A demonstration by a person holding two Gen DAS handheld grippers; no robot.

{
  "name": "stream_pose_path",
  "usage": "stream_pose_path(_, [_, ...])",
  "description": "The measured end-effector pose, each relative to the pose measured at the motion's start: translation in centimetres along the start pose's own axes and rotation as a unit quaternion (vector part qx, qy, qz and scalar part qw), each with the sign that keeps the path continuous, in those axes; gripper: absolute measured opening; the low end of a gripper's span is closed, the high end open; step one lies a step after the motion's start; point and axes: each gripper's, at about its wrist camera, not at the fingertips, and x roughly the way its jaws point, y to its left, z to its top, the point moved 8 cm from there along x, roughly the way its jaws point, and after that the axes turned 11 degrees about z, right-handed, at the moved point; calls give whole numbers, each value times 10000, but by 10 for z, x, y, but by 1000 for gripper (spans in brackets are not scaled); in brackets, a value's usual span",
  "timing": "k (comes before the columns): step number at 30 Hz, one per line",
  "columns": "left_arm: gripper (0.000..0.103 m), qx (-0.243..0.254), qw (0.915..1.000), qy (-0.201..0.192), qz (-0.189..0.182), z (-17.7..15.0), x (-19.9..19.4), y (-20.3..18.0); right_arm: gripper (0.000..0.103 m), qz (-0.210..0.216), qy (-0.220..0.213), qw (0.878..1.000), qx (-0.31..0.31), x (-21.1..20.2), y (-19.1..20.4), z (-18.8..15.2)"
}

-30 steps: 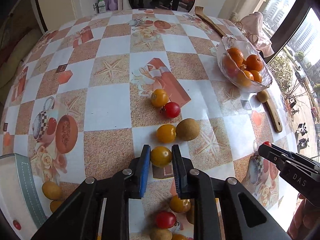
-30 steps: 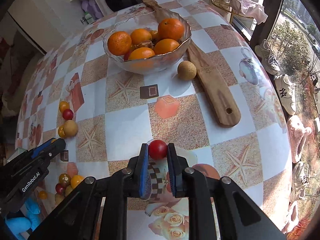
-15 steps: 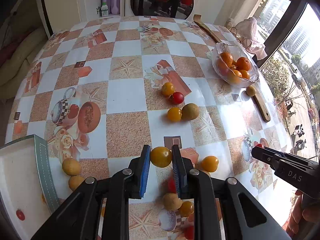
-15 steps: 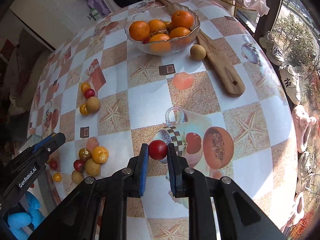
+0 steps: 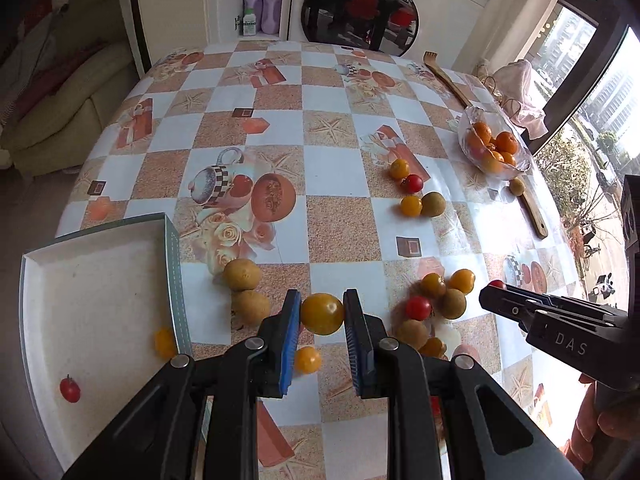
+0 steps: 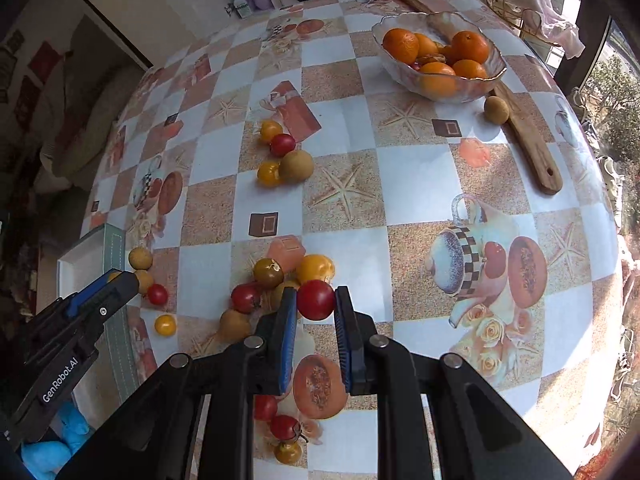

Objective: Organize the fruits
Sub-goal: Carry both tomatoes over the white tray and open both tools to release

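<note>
My left gripper (image 5: 321, 314) is shut on a yellow tomato (image 5: 322, 313), held above the table beside a white tray (image 5: 100, 312). The tray holds a small red tomato (image 5: 70, 389) and a yellow one (image 5: 165, 342) at its right wall. My right gripper (image 6: 315, 301) is shut on a red tomato (image 6: 315, 300) above a cluster of loose fruit (image 6: 276, 276). The right gripper also shows at the right edge of the left wrist view (image 5: 494, 286). A glass bowl (image 6: 440, 88) of oranges stands at the far right.
Two brown round fruits (image 5: 242, 274) lie right of the tray. A group of small tomatoes and a brown fruit (image 5: 420, 196) sits mid-table. A wooden paddle (image 6: 532, 144) and a brown fruit (image 6: 496, 110) lie beside the bowl. A sofa stands left of the table.
Both grippers have drawn back toward the near side of the table and risen, each keeping its tomato. The white tray has come far into the left wrist view.
</note>
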Motion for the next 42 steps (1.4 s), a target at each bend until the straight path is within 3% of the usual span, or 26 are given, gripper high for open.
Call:
stream_pose_path(12, [23, -630, 9966, 133, 519, -57, -23, 103, 20, 446, 487, 9939, -887, 34, 115, -27])
stream_pose_path(24, [23, -1282, 9834, 613, 1126, -128, -13, 198, 20, 969, 1093, 9757, -1634, 76, 224, -74])
stream_pose_path(30, [23, -1378, 9807, 695, 1204, -143, -5, 214, 20, 896, 1426, 9702, -1743, 104, 242, -90])
stream_pose_path(42, [24, -1341, 9807, 700, 1238, -150, 4, 217, 21, 504, 1632, 9665, -1917, 131, 243, -99])
